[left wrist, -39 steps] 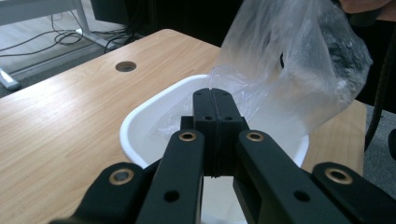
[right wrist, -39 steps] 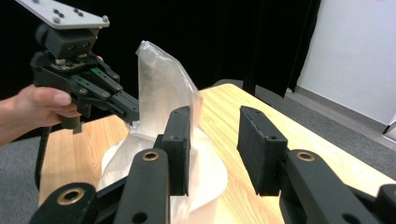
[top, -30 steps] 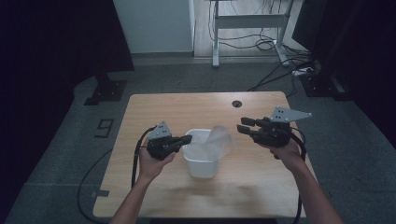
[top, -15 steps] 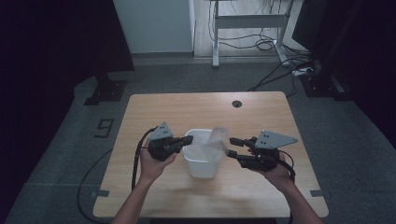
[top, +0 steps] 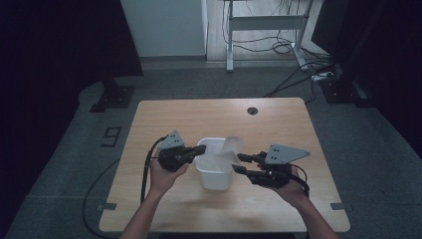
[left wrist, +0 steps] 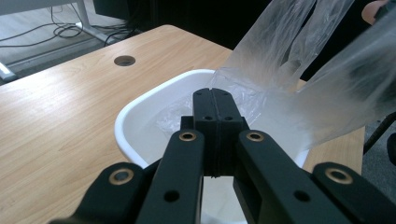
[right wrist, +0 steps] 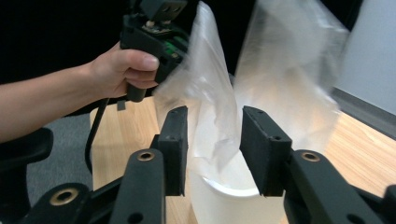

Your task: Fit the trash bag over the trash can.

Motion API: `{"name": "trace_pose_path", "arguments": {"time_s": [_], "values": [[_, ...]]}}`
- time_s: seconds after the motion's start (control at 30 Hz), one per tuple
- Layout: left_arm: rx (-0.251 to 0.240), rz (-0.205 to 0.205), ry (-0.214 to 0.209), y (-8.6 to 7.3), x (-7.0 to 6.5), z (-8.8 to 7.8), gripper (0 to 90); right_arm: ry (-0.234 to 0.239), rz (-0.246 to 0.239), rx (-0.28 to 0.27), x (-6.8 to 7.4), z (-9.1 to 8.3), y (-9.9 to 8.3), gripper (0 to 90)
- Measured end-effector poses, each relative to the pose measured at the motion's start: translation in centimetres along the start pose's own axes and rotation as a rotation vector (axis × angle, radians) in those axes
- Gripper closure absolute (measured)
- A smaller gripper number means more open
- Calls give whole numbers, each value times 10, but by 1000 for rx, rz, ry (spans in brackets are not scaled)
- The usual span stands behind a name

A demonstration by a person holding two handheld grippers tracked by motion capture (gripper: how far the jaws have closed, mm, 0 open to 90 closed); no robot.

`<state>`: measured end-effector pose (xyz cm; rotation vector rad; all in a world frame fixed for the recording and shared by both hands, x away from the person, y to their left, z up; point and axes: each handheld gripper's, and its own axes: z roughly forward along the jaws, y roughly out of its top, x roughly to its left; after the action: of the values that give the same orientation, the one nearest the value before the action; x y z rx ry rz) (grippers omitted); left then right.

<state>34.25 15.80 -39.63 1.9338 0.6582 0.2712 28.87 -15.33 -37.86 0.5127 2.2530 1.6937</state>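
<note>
Right gripper (top: 238, 163) had moved toward the white bin (top: 215, 172), jaws just closing around the plastic bag (right wrist: 212, 116) without gripping; left gripper (left wrist: 214, 100) jaws pressed together.

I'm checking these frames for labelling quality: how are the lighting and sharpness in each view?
High view: dim, dark surroundings, the wooden table lit and fairly sharp. Left gripper view: brighter, the clear plastic bag smeared at right, the white bin sharp. Right gripper view: the bag's upper flaps blurred, background black, the person's left hand soft.
</note>
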Motion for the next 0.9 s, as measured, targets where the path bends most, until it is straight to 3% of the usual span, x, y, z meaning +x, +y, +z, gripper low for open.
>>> {"name": "trace_pose_path", "arguments": {"time_s": [0.13,0.37,0.6,0.9], "values": [[-1,1,-3,0,0,0,900,-4,-3,21,-1,10,2,662],[-4,-2,-11,-2,0,0,900,-10,43,39,-23,26,-1,689],[-9,-12,-27,-4,0,1,900,21,27,61,-17,40,1,632],[-17,-13,-39,-3,-1,1,900,9,20,91,-16,58,0,631]]}}
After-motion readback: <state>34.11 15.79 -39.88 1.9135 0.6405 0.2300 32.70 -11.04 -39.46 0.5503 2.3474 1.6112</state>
